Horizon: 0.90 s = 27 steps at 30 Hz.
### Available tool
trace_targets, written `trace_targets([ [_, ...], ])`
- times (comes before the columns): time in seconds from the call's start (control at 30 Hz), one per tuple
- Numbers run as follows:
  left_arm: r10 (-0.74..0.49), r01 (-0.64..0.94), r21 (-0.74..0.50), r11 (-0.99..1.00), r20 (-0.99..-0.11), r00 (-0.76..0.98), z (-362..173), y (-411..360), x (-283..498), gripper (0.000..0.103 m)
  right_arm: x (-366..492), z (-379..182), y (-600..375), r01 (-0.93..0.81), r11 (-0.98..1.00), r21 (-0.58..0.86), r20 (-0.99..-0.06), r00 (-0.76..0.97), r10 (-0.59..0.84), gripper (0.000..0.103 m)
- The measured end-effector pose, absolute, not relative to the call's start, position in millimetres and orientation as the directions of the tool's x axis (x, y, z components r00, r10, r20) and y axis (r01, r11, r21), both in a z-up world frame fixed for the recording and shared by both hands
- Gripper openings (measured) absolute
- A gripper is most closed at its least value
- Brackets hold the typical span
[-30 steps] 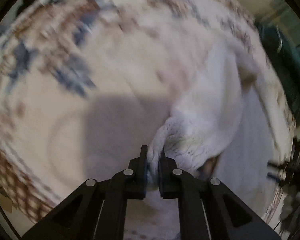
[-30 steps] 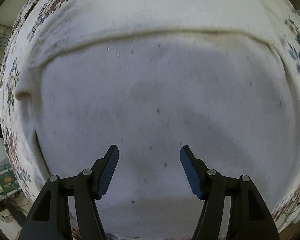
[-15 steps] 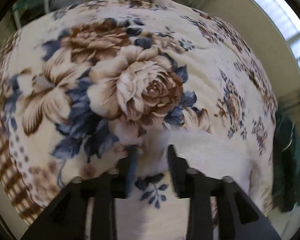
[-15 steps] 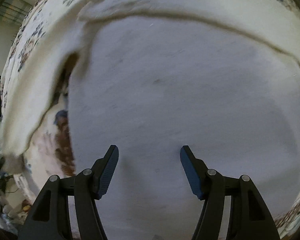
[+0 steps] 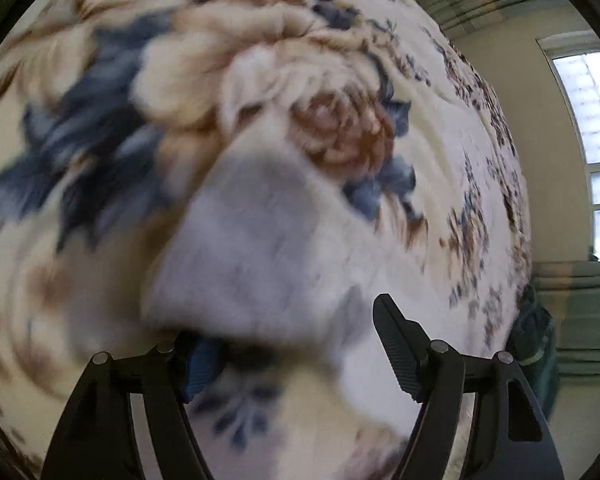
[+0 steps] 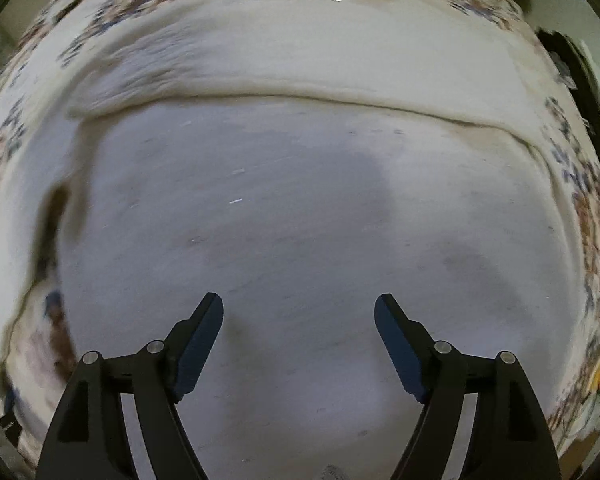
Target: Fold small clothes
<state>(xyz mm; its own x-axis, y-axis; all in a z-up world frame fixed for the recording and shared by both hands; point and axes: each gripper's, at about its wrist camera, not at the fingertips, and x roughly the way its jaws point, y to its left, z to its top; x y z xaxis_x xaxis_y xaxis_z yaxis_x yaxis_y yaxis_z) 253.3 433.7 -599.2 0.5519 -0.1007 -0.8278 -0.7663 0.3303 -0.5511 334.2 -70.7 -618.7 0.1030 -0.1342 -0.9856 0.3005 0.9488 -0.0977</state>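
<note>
I noted the left gripper [image 5: 296, 344] spread wide, a blurred fold of the white garment [image 5: 252, 248] lying over its left finger above the floral blanket [image 5: 180, 68]. The right gripper [image 6: 299, 332] was likewise spread, holding nothing, hovering over the garment [image 6: 300, 208] laid flat on the blanket [image 6: 112, 36].

The left wrist view looks down along its fingers [image 5: 396, 344] at close range onto the flowered blanket [image 5: 260, 80], window [image 5: 592, 152] at its right edge; the right wrist view sits just over the white garment [image 6: 300, 220] — both share that garment [image 5: 252, 248] and blanket [image 6: 100, 36].
</note>
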Motion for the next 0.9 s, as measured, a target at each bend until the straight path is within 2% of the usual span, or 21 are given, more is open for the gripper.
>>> trace_targets([
  [0.03, -0.059, -0.766, -0.53, 0.363, -0.834, 0.549, -593.6, 433.6, 260.4, 0.019, 331.3, -616.6, -78.7, 0.305, 0.947, -0.1, -0.985, 0.103, -0.137, 0.08],
  [0.07, -0.035, -0.771, -0.496, 0.399, -0.849, 0.528, -590.3, 433.4, 268.9, 0.007, 325.5, -611.7, -93.1, 0.309, 0.945, -0.106, -0.984, 0.105, -0.145, 0.08],
  [0.27, 0.142, -0.707, -0.353, 0.612, -0.831, 0.538, -516.8, 413.7, 305.2, 0.006, 304.0, -584.6, -147.9, 0.324, 0.942, -0.092, -0.981, 0.135, -0.143, 0.08],
  [0.37, 0.184, -0.643, -0.307, 0.701, -0.794, 0.58, -466.9, 385.6, 323.7, 0.006, 298.4, -573.4, -186.6, 0.346, 0.935, -0.077, -0.981, 0.141, -0.133, 0.08],
  [0.47, 0.197, -0.534, -0.238, 0.812, -0.749, 0.633, -413.5, 330.0, 350.7, 0.006, 296.5, -566.1, -223.2, 0.356, 0.926, -0.124, -0.972, 0.142, -0.185, 0.08],
  [0.57, 0.173, -0.428, -0.18, 0.886, -0.727, 0.664, -385.4, 269.3, 377.7, 0.006, 303.7, -563.9, -269.9, 0.37, 0.919, -0.14, -0.969, 0.139, -0.203, 0.08],
  [0.67, 0.078, -0.273, -0.158, 0.949, -0.72, 0.69, -370.9, 184.2, 406.9, 0.006, 314.9, -567.1, -312.9, 0.408, 0.908, -0.098, -0.974, 0.146, -0.171, 0.08],
  [0.9, -0.162, 0.073, -0.15, 0.986, -0.76, 0.63, -390.7, -29.6, 454.7, 0.007, 316.0, -547.2, -442.5, 0.493, 0.87, 0.0, -0.971, 0.209, -0.118, 0.08],
])
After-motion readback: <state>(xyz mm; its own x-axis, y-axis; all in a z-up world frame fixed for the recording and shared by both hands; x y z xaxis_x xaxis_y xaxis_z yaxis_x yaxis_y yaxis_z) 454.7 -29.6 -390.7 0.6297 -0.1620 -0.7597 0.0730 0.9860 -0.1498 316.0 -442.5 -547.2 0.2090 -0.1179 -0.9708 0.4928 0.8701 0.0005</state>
